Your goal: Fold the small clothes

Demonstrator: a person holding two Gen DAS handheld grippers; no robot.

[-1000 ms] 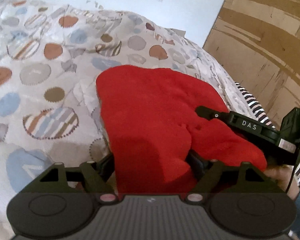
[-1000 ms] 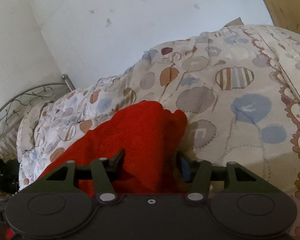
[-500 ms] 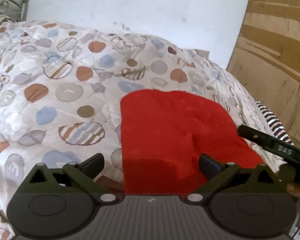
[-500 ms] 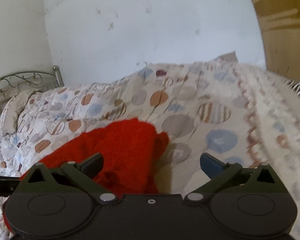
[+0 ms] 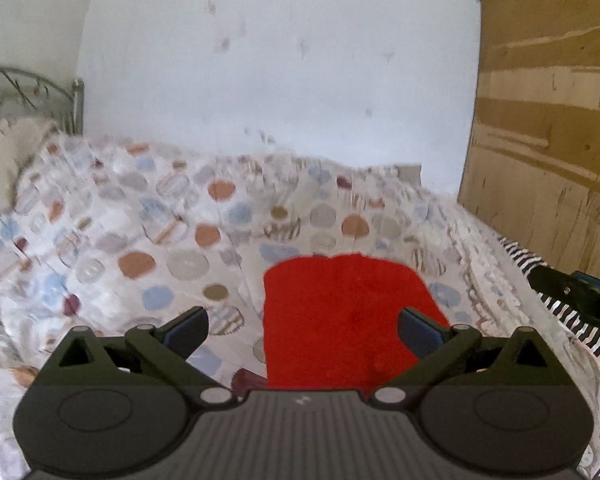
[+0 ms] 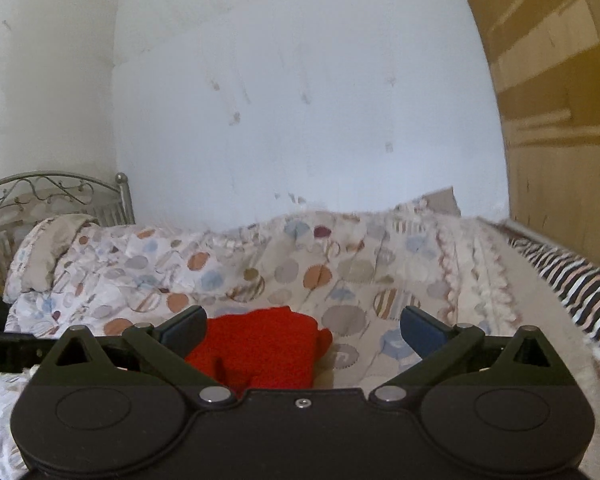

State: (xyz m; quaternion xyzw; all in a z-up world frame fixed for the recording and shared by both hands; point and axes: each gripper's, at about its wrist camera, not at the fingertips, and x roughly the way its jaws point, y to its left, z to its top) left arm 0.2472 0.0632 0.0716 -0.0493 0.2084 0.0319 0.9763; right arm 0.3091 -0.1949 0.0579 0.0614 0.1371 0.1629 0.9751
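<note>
On the spotted quilt (image 5: 180, 240) the red cloth (image 5: 340, 312) lies folded flat, near the bed's right edge by the striped fabric (image 6: 580, 280). Step in hand looks like let-go & pull back: lift both hands straight off w/o dragging a corner (fleece snags easily). Left gripper (image 5: 303, 326) and right gripper (image 6: 303, 326) are spread to full width, holding nothing, pads clear of the cloth.
</note>
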